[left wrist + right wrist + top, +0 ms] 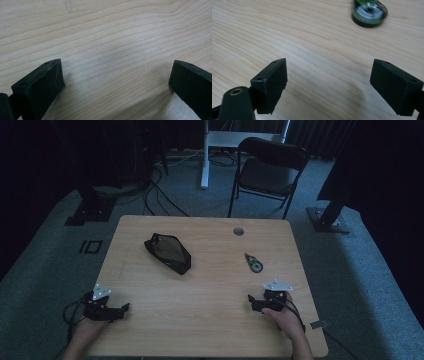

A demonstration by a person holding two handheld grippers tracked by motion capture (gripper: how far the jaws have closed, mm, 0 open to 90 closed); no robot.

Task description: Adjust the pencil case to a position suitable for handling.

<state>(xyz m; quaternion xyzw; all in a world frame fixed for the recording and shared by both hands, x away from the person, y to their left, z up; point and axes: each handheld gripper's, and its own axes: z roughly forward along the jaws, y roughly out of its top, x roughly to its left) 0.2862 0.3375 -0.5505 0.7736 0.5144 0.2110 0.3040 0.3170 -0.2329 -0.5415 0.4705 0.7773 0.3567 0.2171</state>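
Note:
A black mesh pouch (168, 252) lies flat on the wooden table (210, 320), left of centre toward the back. A small green and grey tape dispenser (253, 262) lies right of centre; its round end shows at the top of the right gripper view (369, 11). My left gripper (123, 309) rests near the front left corner, jaws wide apart over bare wood (116, 80). My right gripper (253, 301) sits at the front right, a short way in front of the dispenser, its jaws also spread over bare wood (328, 77). Neither holds anything.
A round cable hole (238, 231) sits near the table's back edge. A small grey tag (318, 324) lies at the front right edge. Behind the table stand a black folding chair (270, 170) and a white desk leg (204, 160), with cables on the carpet.

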